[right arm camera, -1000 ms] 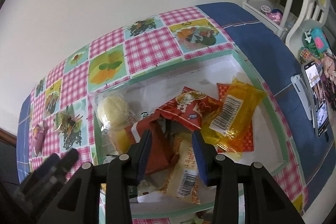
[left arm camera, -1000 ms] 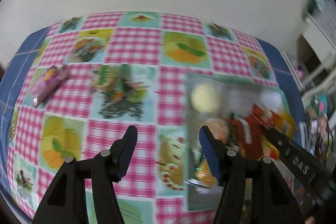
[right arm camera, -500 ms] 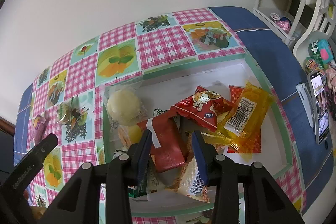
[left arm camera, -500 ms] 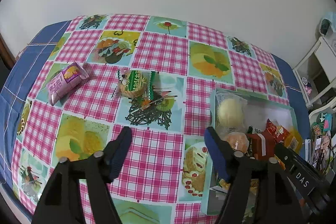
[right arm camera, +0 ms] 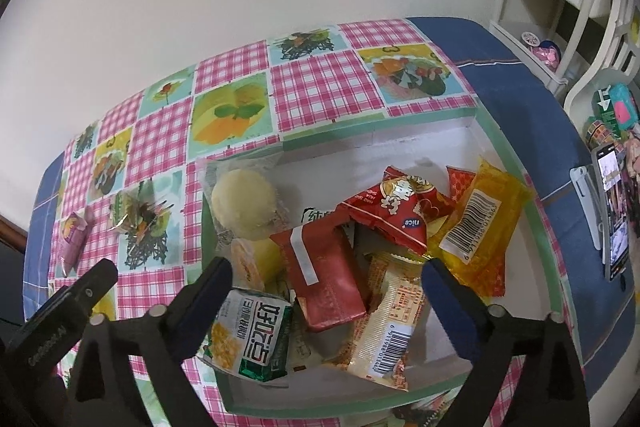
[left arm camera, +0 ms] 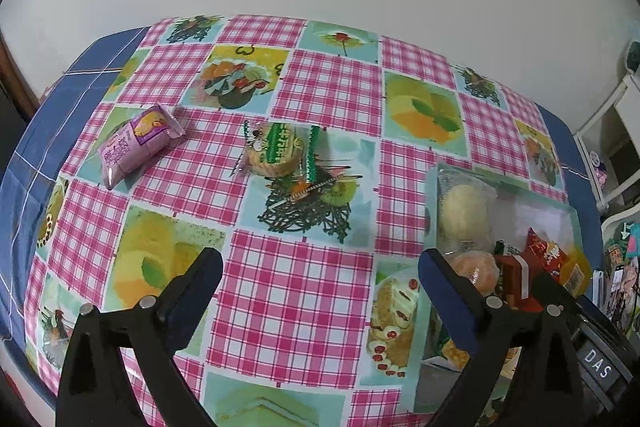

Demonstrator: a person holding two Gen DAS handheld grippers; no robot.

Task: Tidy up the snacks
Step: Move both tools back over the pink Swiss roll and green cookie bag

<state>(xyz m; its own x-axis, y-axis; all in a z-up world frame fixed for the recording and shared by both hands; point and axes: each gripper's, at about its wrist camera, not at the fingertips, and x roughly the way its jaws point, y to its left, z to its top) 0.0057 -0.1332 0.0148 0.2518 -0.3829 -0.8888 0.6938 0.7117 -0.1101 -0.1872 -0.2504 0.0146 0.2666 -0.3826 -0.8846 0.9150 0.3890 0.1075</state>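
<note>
Both grippers, L (left arm camera: 320, 279) & R (right arm camera: 328, 283), opening w/ nothing between; R over snack box (right arm camera: 536, 211).

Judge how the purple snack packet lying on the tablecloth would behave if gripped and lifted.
The purple snack packet looks puffed like a sealed pillow bag, so it is probably light and would give under pressure. Its glossy film may be slippery. It lies flat on the tablecloth, so rolling seems unlikely; the crimped ends would likely flop.

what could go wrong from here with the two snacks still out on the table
The clear-wrapped round cake lies on a busy fruit print, so it is easy to misjudge. The purple packet sits near the blue table edge; a nudge could push it off. The box is already piled high, so added snacks may slide out.
</note>
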